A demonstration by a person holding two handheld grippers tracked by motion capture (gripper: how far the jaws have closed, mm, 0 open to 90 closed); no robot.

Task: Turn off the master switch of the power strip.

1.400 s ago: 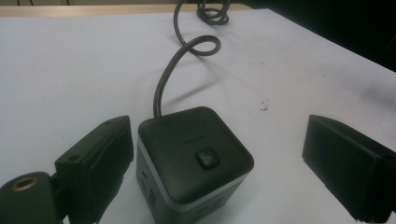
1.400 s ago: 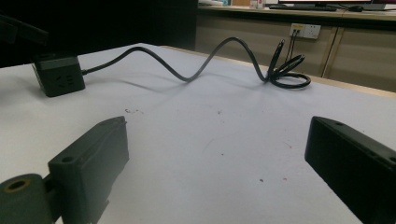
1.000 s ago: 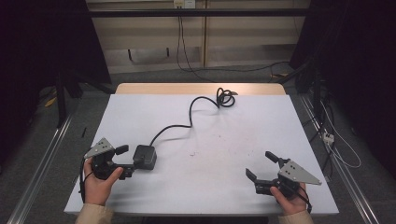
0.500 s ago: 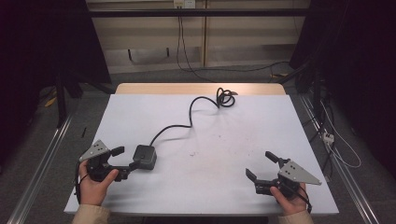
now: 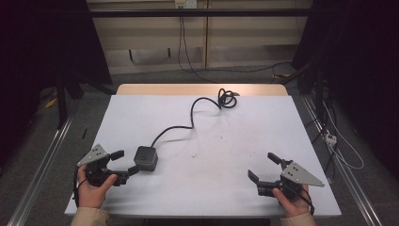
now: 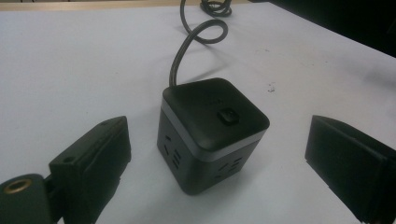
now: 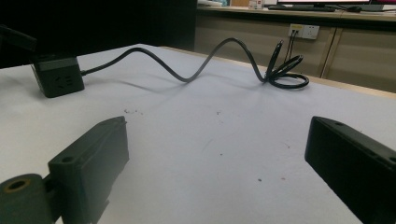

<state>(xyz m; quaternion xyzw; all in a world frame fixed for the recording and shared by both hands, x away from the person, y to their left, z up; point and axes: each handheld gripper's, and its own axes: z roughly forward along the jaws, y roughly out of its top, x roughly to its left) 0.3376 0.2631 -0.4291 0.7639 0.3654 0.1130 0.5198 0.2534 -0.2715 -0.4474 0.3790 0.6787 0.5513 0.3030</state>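
A black cube power socket (image 5: pixel 146 157) stands on the white table (image 5: pixel 235 141) at the front left; its top carries a small button. Its black cable (image 5: pixel 188 123) snakes back to a coil (image 5: pixel 227 99) near the far edge. My left gripper (image 5: pixel 126 162) is open just left of the cube, its jaws pointing at it and apart from it. In the left gripper view the cube (image 6: pixel 212 133) stands between and a little beyond the two jaws. My right gripper (image 5: pixel 262 165) is open at the front right, nothing between its jaws; it looks toward the cube (image 7: pixel 58 77) and the coil (image 7: pixel 285 70).
A bare wooden strip (image 5: pixel 202 89) runs along the table's far edge. Behind it stand cabinets with a wall socket (image 7: pixel 303 31) and hanging cables. Metal rails (image 5: pixel 42 160) flank the table on the floor.
My left gripper has drawn back slightly toward the near left, a little farther from the cube. The cube, cable and right gripper have stayed put.
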